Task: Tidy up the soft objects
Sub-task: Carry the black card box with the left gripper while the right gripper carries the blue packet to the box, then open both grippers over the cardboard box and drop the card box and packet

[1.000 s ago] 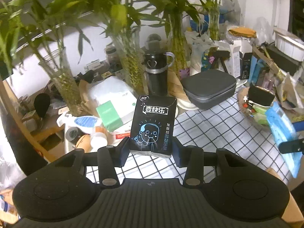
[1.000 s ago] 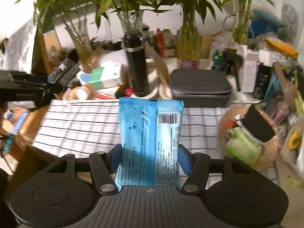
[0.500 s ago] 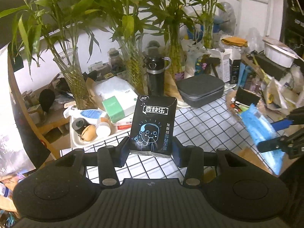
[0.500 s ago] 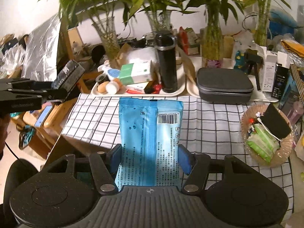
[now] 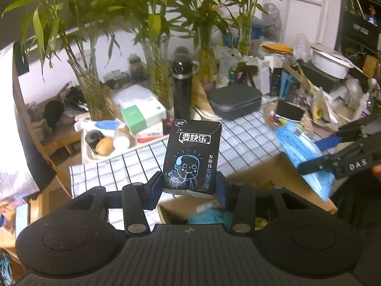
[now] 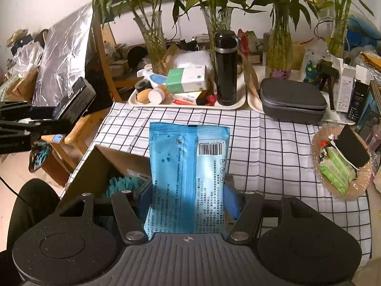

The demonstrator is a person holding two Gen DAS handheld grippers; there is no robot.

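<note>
Right, the thing that matters is the open cardboard box [image 6: 104,166] sitting below the near edge of the checked tablecloth [image 6: 273,147], with something teal and fluffy already inside it. My blue wipes packet [image 6: 188,166] stands upright in my right gripper [image 6: 188,202], its long axis running away from me along the fingers, barcode side facing the camera. Both pads are pressed against its lower flanks, so it is firmly clamped. The box mouth lies down and to the left of that packet, close under the gripper, so I judge the right hand is the nearer one for a drop.

My black tissue pack [image 5: 193,157], the one with the cartoon face, is likewise upright and pinched at its lower end between the pads of my left gripper [image 5: 189,188]. From the left wrist view the box [image 5: 190,211] shows just beneath and behind that pack, almost directly under the fingertips, so a downward tilt would likely carry it in too.

Both packs hang in the air above the box's edge, near each other but apart; I would lower one at a time to avoid a bump.
</note>
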